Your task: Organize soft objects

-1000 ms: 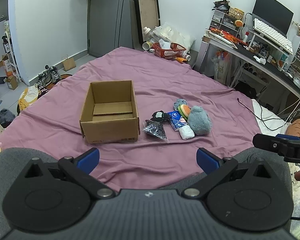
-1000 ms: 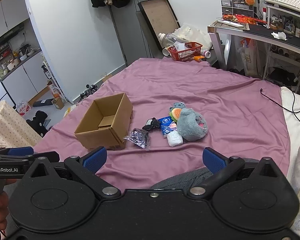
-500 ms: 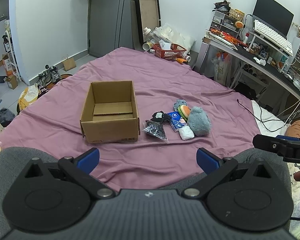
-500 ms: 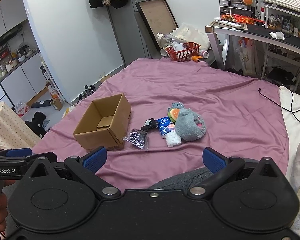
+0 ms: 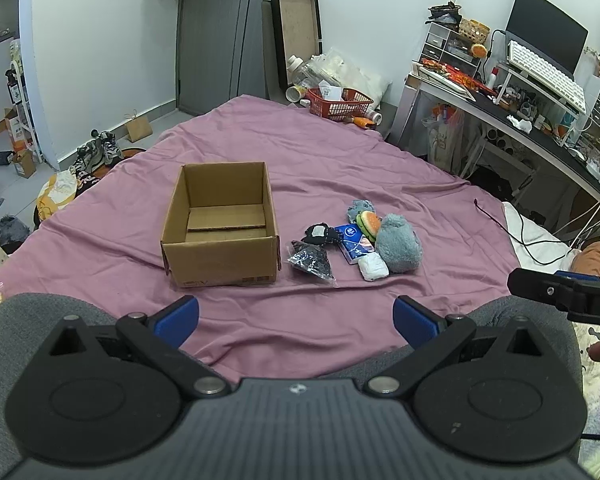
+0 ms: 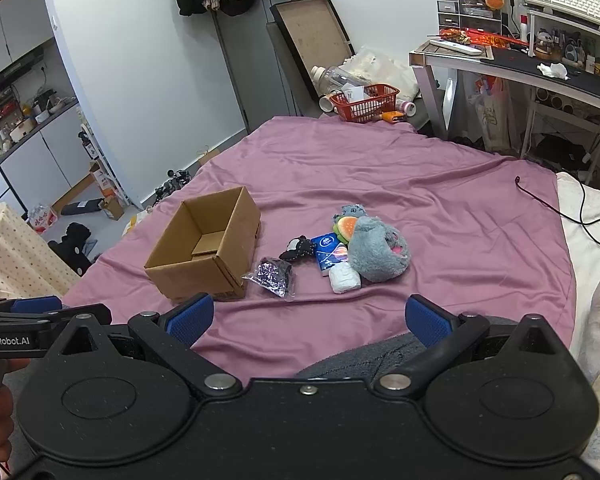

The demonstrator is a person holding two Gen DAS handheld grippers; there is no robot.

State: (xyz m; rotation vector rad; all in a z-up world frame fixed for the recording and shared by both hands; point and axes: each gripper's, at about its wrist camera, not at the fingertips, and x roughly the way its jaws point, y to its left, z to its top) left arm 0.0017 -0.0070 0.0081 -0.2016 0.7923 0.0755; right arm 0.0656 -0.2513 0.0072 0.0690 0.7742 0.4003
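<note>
An open empty cardboard box (image 5: 220,224) (image 6: 206,250) sits on the purple bedsheet (image 5: 320,168). To its right lies a cluster of soft items: a grey plush (image 5: 398,244) (image 6: 378,250), a burger plush (image 5: 369,224), a small grey-blue plush (image 5: 359,209), a blue tissue pack (image 5: 354,242), a white roll (image 5: 373,267), a black sock bundle (image 5: 320,234) and a dark bag in clear plastic (image 5: 311,262). My left gripper (image 5: 296,318) is open and empty, well short of the box. My right gripper (image 6: 308,318) is open and empty, short of the cluster.
A red basket (image 5: 339,103) and bottles sit beyond the bed's far edge. A cluttered desk (image 5: 520,120) stands at the right. A black cable (image 5: 516,232) trails over the sheet's right side. Shoes and boxes lie on the floor at left.
The right wrist view has shifted slightly, so the box and cluster sit a little lower-left in it. The left gripper has hardly moved. Both stay open.
</note>
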